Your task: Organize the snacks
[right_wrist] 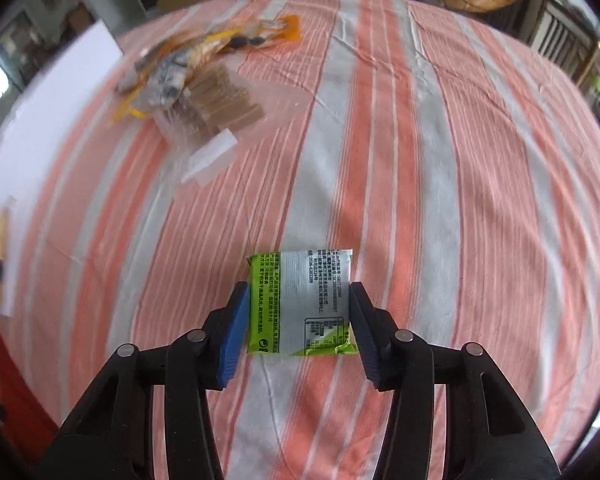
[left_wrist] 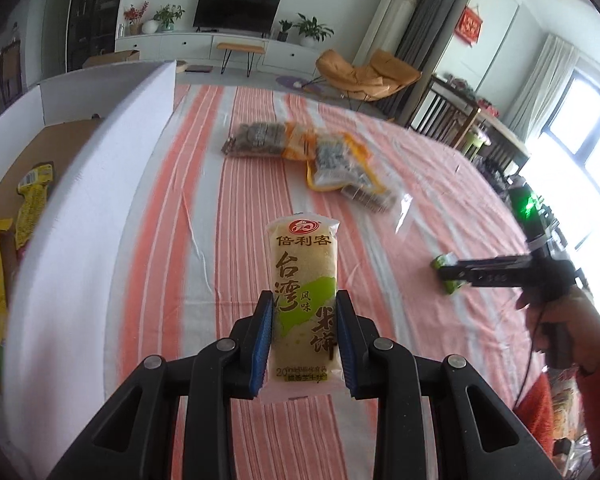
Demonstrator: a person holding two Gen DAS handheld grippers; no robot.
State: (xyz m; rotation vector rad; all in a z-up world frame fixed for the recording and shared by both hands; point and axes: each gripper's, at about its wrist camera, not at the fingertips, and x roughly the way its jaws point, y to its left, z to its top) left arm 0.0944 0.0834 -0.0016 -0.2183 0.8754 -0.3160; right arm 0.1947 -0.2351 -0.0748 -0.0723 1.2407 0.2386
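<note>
Right now the left gripper (left_wrist: pixel 304 340) pinches a rice cracker packet (left_wrist: pixel 303 292) upright above the striped tablecloth (left_wrist: pixel 400 184), beside the white box (left_wrist: pixel 100 208). Right gripper (right_wrist: pixel 298 328) straddles a green packet (right_wrist: pixel 302 304) lying flat mid-cloth; pads seem barely touching it. Loose snack bags (right_wrist: pixel 196 92) sit toward the far edge.

A pile of snack bags (left_wrist: pixel 308 152) lies on the worktop (left_wrist: pixel 420 184); the box (left_wrist: pixel 100 184) stands left of it, a flat packet (right_wrist: pixel 302 302) nearer, to its right.
</note>
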